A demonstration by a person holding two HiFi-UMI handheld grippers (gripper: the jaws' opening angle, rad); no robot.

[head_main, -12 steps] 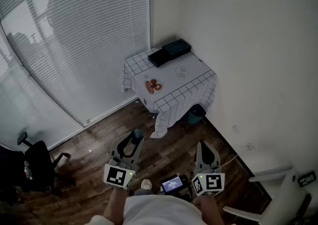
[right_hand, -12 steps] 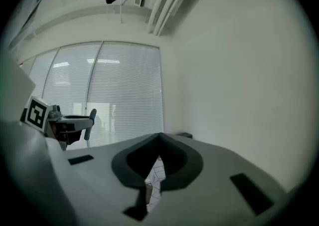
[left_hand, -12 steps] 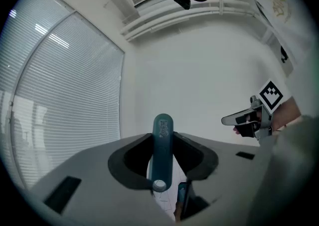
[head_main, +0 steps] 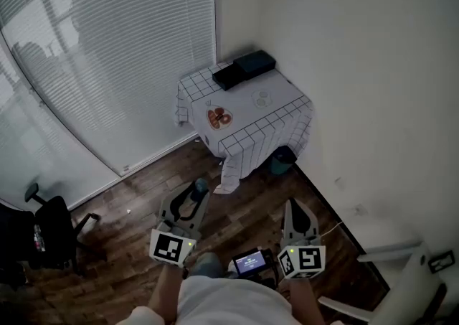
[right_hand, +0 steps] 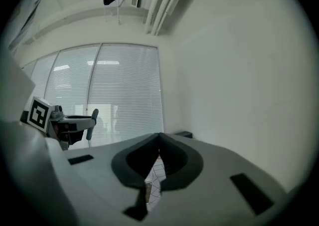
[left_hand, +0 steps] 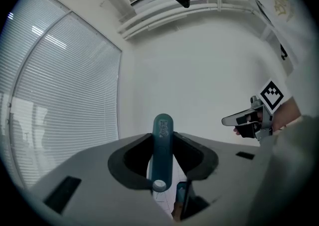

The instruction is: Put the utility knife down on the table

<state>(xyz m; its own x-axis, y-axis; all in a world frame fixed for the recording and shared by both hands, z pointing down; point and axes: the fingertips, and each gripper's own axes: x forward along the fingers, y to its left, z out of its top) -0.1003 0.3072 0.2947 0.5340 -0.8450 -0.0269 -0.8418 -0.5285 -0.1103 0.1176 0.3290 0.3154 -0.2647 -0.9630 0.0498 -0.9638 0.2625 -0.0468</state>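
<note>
A checked-cloth table [head_main: 280,105] bears two dark boxes [head_main: 254,65] and a plate [head_main: 219,118].

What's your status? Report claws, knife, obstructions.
Left claw shut on slim teal utility knife. Right claw shut, empty. White checked-cloth table ahead, no obstruction seen.

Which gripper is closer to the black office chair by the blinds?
Left. The left gripper, clamped on the utility knife, is right of the black office chair; the right gripper is even farther right.

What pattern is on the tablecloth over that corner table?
The tablecloth is white with a dark grid of squares, clearest in the head view.
</note>
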